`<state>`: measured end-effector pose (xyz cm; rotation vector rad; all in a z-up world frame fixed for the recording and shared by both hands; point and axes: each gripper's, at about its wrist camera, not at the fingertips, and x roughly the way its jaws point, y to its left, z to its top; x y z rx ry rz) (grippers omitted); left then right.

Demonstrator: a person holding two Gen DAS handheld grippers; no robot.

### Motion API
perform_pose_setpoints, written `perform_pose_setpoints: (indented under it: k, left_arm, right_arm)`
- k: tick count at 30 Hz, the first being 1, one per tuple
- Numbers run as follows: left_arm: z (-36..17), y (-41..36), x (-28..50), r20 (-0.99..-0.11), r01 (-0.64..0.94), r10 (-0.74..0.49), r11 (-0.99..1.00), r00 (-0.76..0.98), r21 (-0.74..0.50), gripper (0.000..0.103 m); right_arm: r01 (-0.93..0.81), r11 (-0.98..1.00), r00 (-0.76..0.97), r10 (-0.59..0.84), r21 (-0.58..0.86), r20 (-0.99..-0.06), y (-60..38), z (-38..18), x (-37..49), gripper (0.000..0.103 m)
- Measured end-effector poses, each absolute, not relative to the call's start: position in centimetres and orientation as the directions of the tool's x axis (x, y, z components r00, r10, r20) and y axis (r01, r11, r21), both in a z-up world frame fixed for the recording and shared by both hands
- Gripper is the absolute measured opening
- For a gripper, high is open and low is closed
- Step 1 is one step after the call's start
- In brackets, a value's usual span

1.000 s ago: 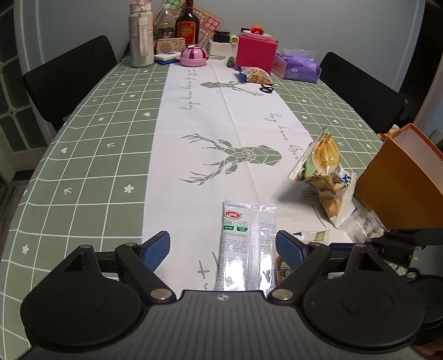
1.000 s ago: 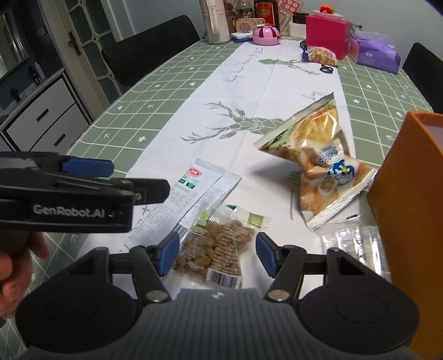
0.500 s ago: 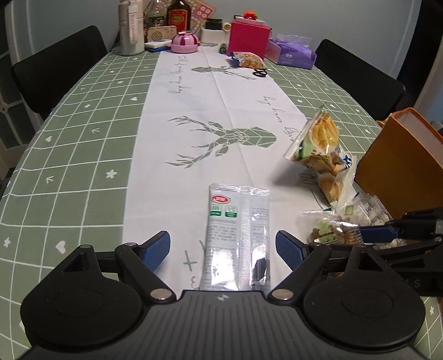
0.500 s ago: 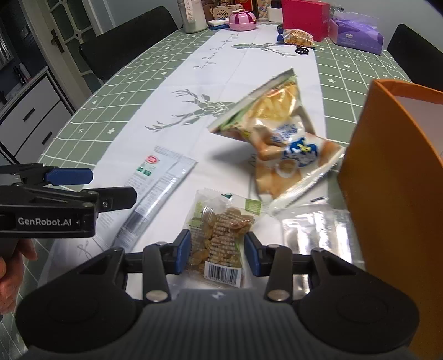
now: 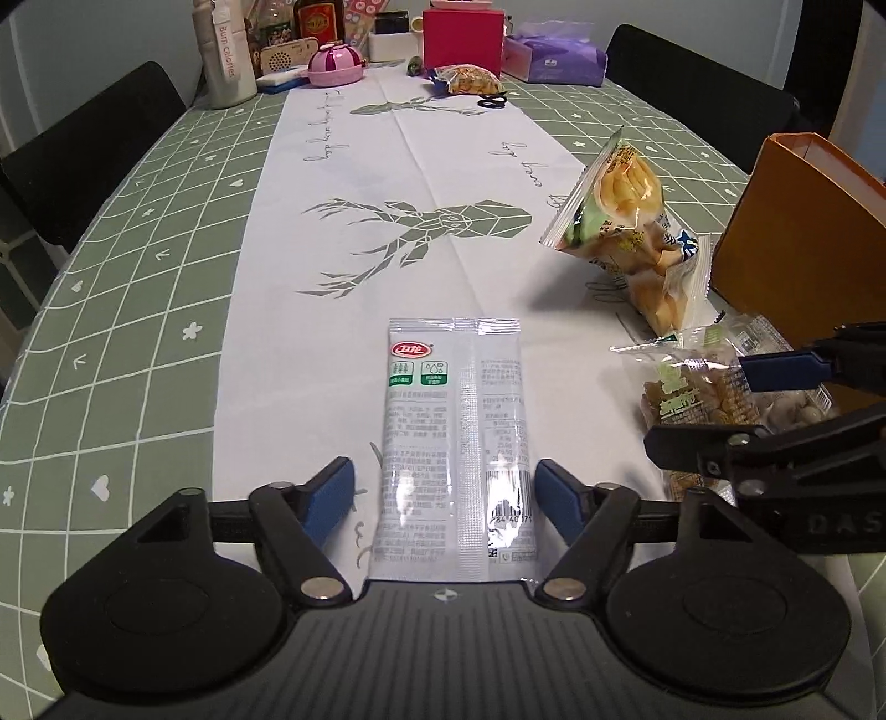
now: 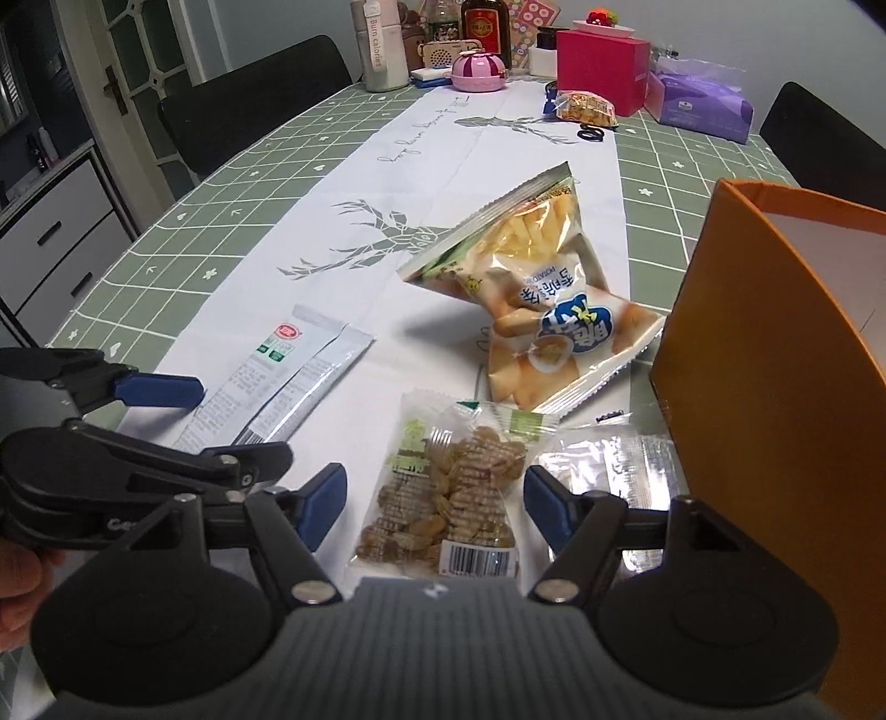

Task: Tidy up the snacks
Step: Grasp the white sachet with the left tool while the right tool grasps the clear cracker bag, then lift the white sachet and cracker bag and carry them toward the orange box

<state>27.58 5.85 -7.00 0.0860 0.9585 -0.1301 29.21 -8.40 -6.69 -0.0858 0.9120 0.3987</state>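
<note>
A flat silver snack sachet (image 5: 454,432) lies on the white runner between the open jaws of my left gripper (image 5: 446,490); it also shows in the right wrist view (image 6: 277,382). A clear bag of brown crackers (image 6: 451,493) lies between the open jaws of my right gripper (image 6: 434,498), and shows in the left wrist view (image 5: 698,399). Two yellow chip bags (image 6: 531,299) lean together beyond it. An orange box (image 6: 775,399) stands open at the right. A clear flat packet (image 6: 614,471) lies beside the box.
Bottles, a pink box (image 5: 462,33), a purple tissue pack (image 5: 554,55), another snack bag (image 5: 468,80) and scissors (image 5: 493,101) crowd the table's far end. Black chairs (image 5: 83,149) stand at both sides. A drawer cabinet (image 6: 50,232) stands left of the table.
Both grippers have moved down and forward over their packets. The right gripper's jaws narrowed half a second ago and are wider again now, around the cracker bag.
</note>
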Motion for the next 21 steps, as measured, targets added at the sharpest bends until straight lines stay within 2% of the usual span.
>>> perform_pose_setpoints:
  k: [2, 6, 9, 13, 21]
  left_arm:
    - [-6.9, 6.0, 27.4, -0.817, 0.160, -0.080, 0.987, 0.571, 0.016, 0.067]
    - [-6.7, 5.9, 26.8, -0.813, 0.193, -0.068, 0.980, 0.579, 0.056, 0.061]
    - [-6.6, 6.1, 26.4, -0.811, 0.202, -0.069, 0.977, 0.581, 0.062, 0.057]
    - [-6.2, 6.6, 25.8, -0.806, 0.211, -0.074, 0.975, 0.587, 0.064, 0.056]
    - [-4.6, 7.5, 24.8, -0.782, 0.208, -0.087, 0.977, 0.617, 0.055, 0.055]
  right_arm:
    - [-0.375, 0.925, 0.544, 0.275, 0.064, -0.793, -7.9, -7.2, 29.4, 0.062]
    - [-0.413, 0.911, 0.548, 0.256, 0.008, -0.796, -7.3, -7.5, 29.2, 0.057]
    - [-0.417, 0.909, 0.533, 0.269, 0.028, -0.802, -7.5, -7.2, 29.2, 0.048]
    - [-0.409, 0.911, 0.522, 0.271, 0.041, -0.809, -8.1, -7.0, 29.1, 0.044]
    - [-0.417, 0.908, 0.532, 0.285, 0.047, -0.797, -8.2, -5.5, 28.2, 0.044]
